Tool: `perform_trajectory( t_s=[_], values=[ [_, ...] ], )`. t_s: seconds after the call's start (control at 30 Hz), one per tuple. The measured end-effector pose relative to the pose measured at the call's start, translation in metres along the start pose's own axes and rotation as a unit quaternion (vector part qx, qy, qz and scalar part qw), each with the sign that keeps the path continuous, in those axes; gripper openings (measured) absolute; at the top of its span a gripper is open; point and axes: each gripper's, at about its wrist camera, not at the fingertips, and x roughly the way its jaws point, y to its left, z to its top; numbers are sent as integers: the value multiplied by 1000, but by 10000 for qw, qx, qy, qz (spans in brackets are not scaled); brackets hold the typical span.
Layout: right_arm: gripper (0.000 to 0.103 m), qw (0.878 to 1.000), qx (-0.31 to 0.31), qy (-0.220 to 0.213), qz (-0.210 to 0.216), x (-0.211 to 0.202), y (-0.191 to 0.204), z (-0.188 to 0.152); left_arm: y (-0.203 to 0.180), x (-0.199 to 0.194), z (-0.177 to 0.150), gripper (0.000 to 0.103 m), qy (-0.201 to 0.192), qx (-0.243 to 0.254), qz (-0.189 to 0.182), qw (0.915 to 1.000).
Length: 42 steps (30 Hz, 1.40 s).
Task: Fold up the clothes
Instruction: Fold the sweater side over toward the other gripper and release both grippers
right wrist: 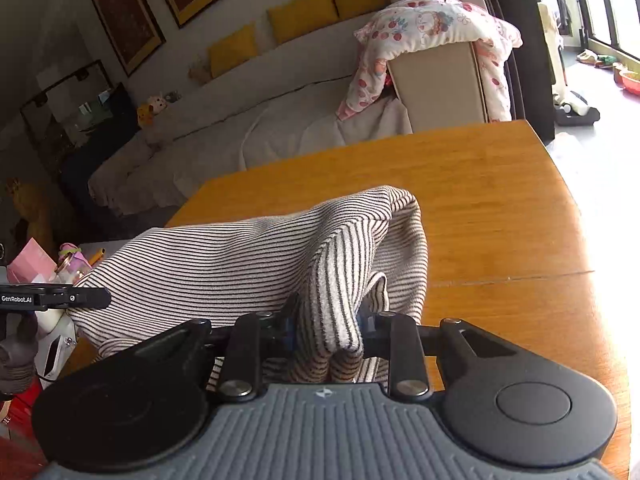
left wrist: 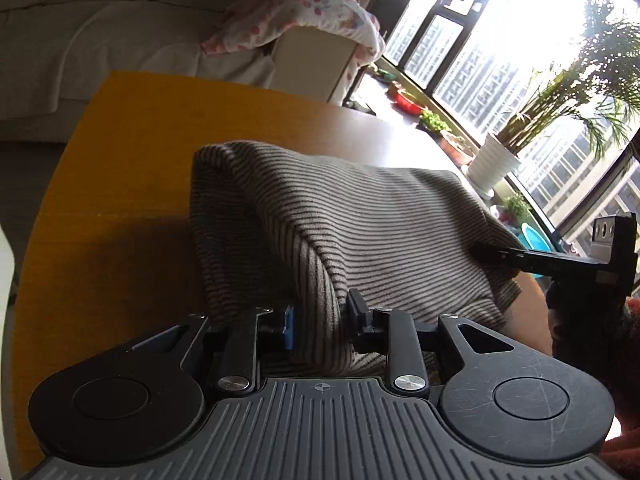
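Observation:
A striped garment [left wrist: 360, 232], beige with thin dark lines, hangs stretched above the wooden table [left wrist: 120, 168]. My left gripper [left wrist: 320, 322] is shut on one bunched edge of it. My right gripper [right wrist: 326, 330] is shut on the opposite edge of the striped garment [right wrist: 240, 264]. Each wrist view shows the other gripper at the cloth's far end: the right gripper [left wrist: 492, 254] at the right of the left wrist view, the left gripper [right wrist: 102, 298] at the left of the right wrist view. The cloth sags between them, lifted off the table [right wrist: 500, 216].
A sofa [right wrist: 240, 120] with yellow cushions runs behind the table. A floral quilt [right wrist: 432, 20] drapes over a cardboard box [right wrist: 440, 84]. Potted plants [left wrist: 500, 156] line the bright window. Small items and a pink box [right wrist: 30, 260] sit at the table's left end.

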Motion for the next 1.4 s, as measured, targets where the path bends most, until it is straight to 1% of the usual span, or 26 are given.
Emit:
perform_trajectory(
  t_s=[0.03,0.07,0.1,0.17,0.2,0.23,0.27,0.33,0.37,0.4,0.43,0.47,0.5,0.57,0.6,0.67,0.73,0.83,0.93,1.07,1.1,1.13,1.2,1.27,1.33,1.4],
  values=[
    [29,10000,-11,-39,-5,0,-1,-2,3,0,-6,37,-84,-1,23,10000],
    [31,10000,-9,-94,20,-1,-1,-3,3,-4,-7,38,-114,-4,12,9999],
    [36,9999,-7,-102,-59,-5,-1,-1,3,-10,-5,40,-179,18,37,9998],
    [51,9996,-52,-144,-247,-14,1,5,1,-23,-1,46,-311,64,85,9995],
    [65,9987,-145,-246,-414,-20,3,8,0,-29,2,53,-407,142,75,9990],
    [70,9971,-244,-371,-622,-28,6,11,-4,-36,4,63,-518,187,-37,9985],
    [77,9954,-316,-507,-743,-36,8,14,-7,-43,6,67,-628,230,-150,9977],
    [87,9947,-246,-781,-614,-52,12,19,-15,-50,7,80,-730,217,-531,9957],
    [95,9954,-149,-851,-406,-55,14,20,-20,-49,7,83,-706,164,-782,9943],
    [101,9957,-47,-912,-172,-58,17,20,-24,-42,6,88,-608,104,-934,9937],
    [102,9958,65,-905,102,-56,19,20,-27,-36,4,92,-511,43,-1086,9928],
    [102,9952,179,-878,387,-52,21,19,-30,-29,3,94,-412,-19,-1235,9915],
    [103,9937,294,-850,672,-49,22,18,-31,-19,-1,95,-273,-103,-1268,9915],
    [103,9910,558,-707,986,-31,21,15,-29,-1,-7,95,-33,-297,-1316,9909],
    [103,9905,709,-611,1005,-20,18,12,-25,9,-9,95,43,-404,-1290,9908],
    [103,9903,1046,-390,826,1,8,3,-19,14,-6,99,-59,-445,-1493,9878],
    [103,9870,1192,-557,918,1,3,-5,-11,18,2,99,-106,-573,-1471,9874],
    [103,9849,1290,-593,990,-7,8,-16,5,31,20,101,-289,-690,-1443,9867],
    [103,9905,873,-452,961,-14,29,-23,19,49,47,101,-448,-858,-1308,9867],
    [103,9951,271,-246,915,-23,57,-30,19,69,79,101,-504,-871,-1005,9898],
    [103,9960,148,-256,848,-26,61,-28,16,69,83,101,-499,-846,-930,9908],
    [103,9970,-2,-367,675,-33,63,-24,12,67,84,101,-506,-817,-900,9913],
    [103,9976,-284,-618,128,-42,60,-12,3,55,82,101,-550,-746,-1140,9892],
    [103,9943,-531,-820,-423,-46,52,0,-9,44,73,101,-490,-719,-1469,9853],
    [103,9883,-759,-878,-987,-36,41,13,-24,40,65,101,-333,-623,-1805,9810],
    [103,9805,-1033,-798,-1468,-19,33,23,-40,43,51,102,-15,-424,-2177,9751]
  ],
)
